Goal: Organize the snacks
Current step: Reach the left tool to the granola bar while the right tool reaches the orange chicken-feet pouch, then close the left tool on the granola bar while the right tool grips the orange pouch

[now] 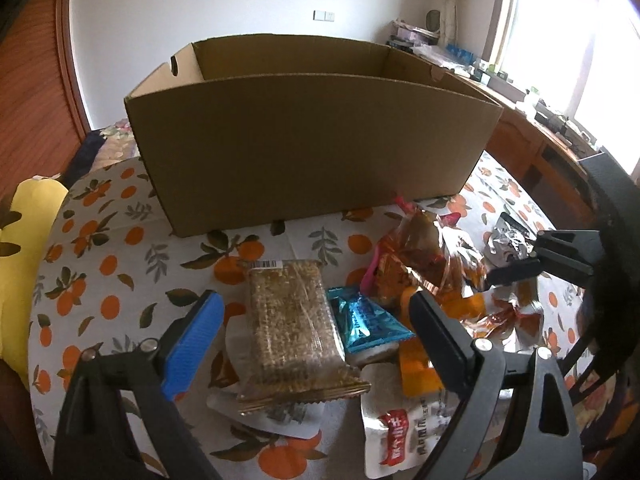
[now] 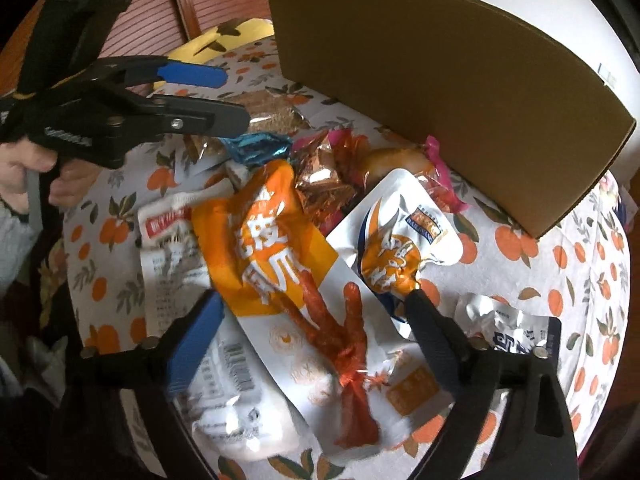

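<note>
On the round table with the orange-print cloth (image 1: 100, 264) we count one open cardboard box (image 1: 312, 152) at the back and a loose pile of snack packets in front of it. In the left wrist view we count one clear-wrapped grain bar (image 1: 292, 328), one small blue foil packet (image 1: 368, 320) touching its right edge, one crinkly clear-orange bag (image 1: 424, 256) further right, one silver foil packet (image 1: 508, 240) near the far gripper, and one white pouch with a red label (image 1: 400, 432) at the bottom. The left gripper (image 1: 316, 312) hangs over the grain bar with both fingers spread wide, bar between them, pads not touching it: released. In the right wrist view we count one orange-and-white chicken-feet pouch (image 2: 280, 248) in the middle, one white-and-orange pouch (image 2: 404, 240) just right of it, and one crumpled white-and-blue packet (image 2: 512, 324) at lower right. The right gripper (image 2: 312, 304) straddles the chicken-feet pouch, jaws apart, and we see no pad pressing on it. One hand (image 2: 28, 176) holds the other gripper at upper left. All the snacks lie outside the box.
</note>
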A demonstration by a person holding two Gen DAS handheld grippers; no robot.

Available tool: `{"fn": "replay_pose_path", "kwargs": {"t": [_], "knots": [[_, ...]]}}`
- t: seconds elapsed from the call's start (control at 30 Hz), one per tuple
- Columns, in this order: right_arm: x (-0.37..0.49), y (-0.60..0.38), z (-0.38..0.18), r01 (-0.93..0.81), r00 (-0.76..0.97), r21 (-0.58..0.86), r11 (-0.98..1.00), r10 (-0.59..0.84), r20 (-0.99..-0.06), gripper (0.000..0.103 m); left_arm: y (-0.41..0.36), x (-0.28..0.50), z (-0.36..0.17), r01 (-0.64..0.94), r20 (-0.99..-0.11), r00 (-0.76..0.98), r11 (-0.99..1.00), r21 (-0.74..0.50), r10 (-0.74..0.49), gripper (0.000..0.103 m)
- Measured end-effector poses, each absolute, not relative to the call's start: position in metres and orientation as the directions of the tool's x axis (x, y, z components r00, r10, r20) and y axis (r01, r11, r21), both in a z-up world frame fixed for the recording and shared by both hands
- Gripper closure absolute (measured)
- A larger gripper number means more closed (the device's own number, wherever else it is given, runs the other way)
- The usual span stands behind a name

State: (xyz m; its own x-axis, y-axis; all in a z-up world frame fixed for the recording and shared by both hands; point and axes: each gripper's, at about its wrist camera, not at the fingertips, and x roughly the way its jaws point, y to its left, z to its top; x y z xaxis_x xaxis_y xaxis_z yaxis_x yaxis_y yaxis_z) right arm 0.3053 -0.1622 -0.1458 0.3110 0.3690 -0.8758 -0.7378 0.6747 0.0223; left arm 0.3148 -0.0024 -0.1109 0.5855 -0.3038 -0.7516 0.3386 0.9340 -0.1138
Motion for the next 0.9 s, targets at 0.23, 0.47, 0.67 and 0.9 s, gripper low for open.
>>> {"fn": "replay_pose_path", "kwargs": {"t": [0.23, 0.47, 0.67, 0.9], "knots": [[0.294, -0.164, -0.139, -0.751, 0.312, 0.011, 0.660, 0.369, -0.875, 0.044, -0.004, 0.316, -0.119, 0.336, -0.768, 0.566, 0.935, -0.115, -0.298, 0.026], [0.293, -0.159, -0.135, -0.749, 0.317, 0.011, 0.662, 0.373, -0.872, 0.050, -0.001, 0.319, -0.122, 0.329, -0.774, 0.566, 0.938, -0.106, -0.285, 0.044], [0.292, -0.159, -0.133, -0.747, 0.322, 0.010, 0.664, 0.375, -0.869, 0.053, 0.005, 0.322, -0.123, 0.320, -0.769, 0.571, 0.941, -0.114, -0.287, 0.059], [0.294, -0.154, -0.140, -0.749, 0.326, -0.003, 0.662, 0.366, -0.872, 0.045, 0.006, 0.332, -0.129, 0.300, -0.787, 0.551, 0.946, -0.122, -0.276, 0.054]]}}
